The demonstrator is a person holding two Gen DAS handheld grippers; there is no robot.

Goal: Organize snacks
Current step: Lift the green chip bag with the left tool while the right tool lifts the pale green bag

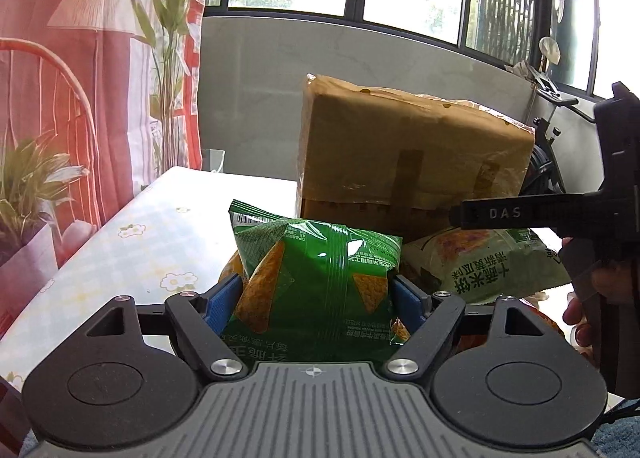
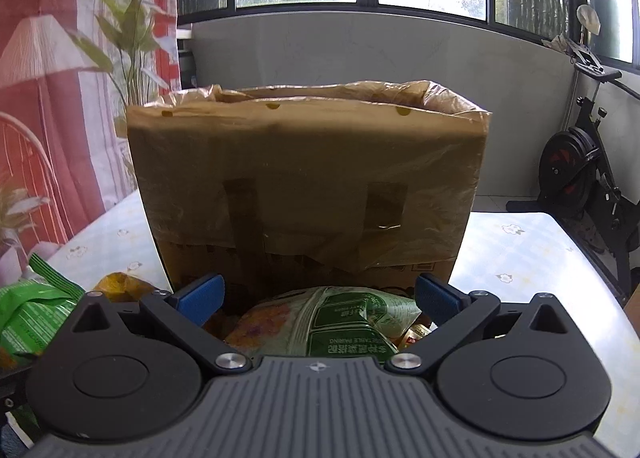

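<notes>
My left gripper [image 1: 318, 294] is shut on a green chip bag [image 1: 316, 270], its blue pads pressing both sides, held just in front of a cardboard box [image 1: 412, 161] lined with a plastic bag. A pale green rice-cracker bag [image 1: 492, 266] lies to the right below the box. My right gripper [image 2: 320, 294] is open, its blue fingers [image 2: 202, 294] apart above that pale green bag [image 2: 328, 322], not touching it. The box [image 2: 308, 185] stands right ahead. The green chip bag [image 2: 28, 314] shows at the left edge. The right gripper's body [image 1: 560, 209] shows in the left wrist view.
The table [image 1: 120, 242] has a pale floral cloth. An orange snack pack [image 2: 120, 286] lies left of the box. A red curtain and plants [image 1: 36, 185] stand left. An exercise bike [image 2: 580, 177] stands beyond the table's right edge [image 2: 580, 258].
</notes>
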